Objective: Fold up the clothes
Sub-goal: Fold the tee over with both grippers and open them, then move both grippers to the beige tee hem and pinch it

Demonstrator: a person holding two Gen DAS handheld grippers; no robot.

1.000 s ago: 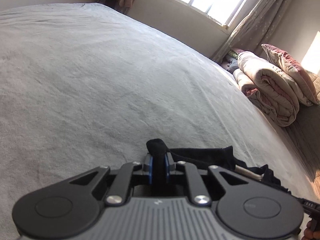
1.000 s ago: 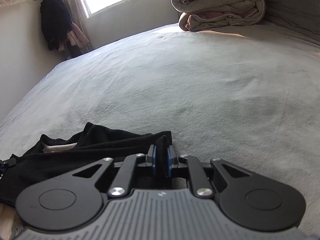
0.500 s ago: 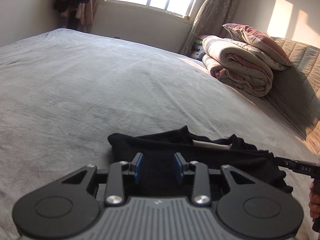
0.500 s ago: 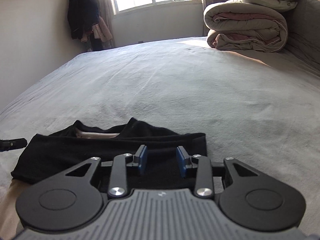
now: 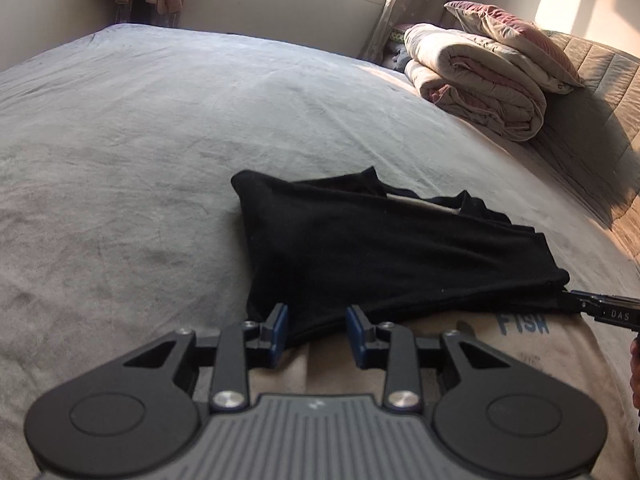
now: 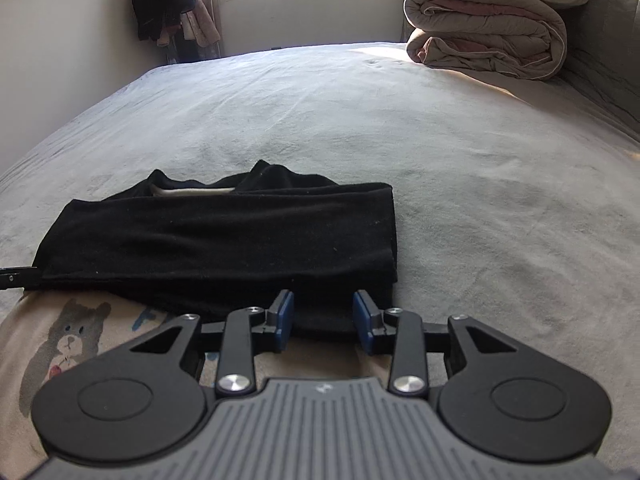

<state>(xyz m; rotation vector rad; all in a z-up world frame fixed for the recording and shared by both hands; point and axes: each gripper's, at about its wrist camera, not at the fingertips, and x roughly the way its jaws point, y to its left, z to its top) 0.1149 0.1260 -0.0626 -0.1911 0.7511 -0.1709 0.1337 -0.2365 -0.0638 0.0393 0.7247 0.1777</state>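
Left tool (image 5: 316, 330): jaws parted, blue pads (image 5: 280, 326) clear of the cloth, gripping nothing. The near hem of the black garment (image 5: 380, 248) lies in the gap between them, loose. The garment is folded over on the bed (image 5: 120, 140) and spreads ahead and to the right of this tool; a beige printed part (image 5: 520, 344) shows below its hem.

Right tool (image 6: 324, 320): jaws likewise parted and released, pads (image 6: 286, 314) not pressing. The garment's (image 6: 220, 236) right near corner sits between them, the rest stretching ahead and to the left. A rolled quilt (image 6: 488, 20) lies far ahead to the right.
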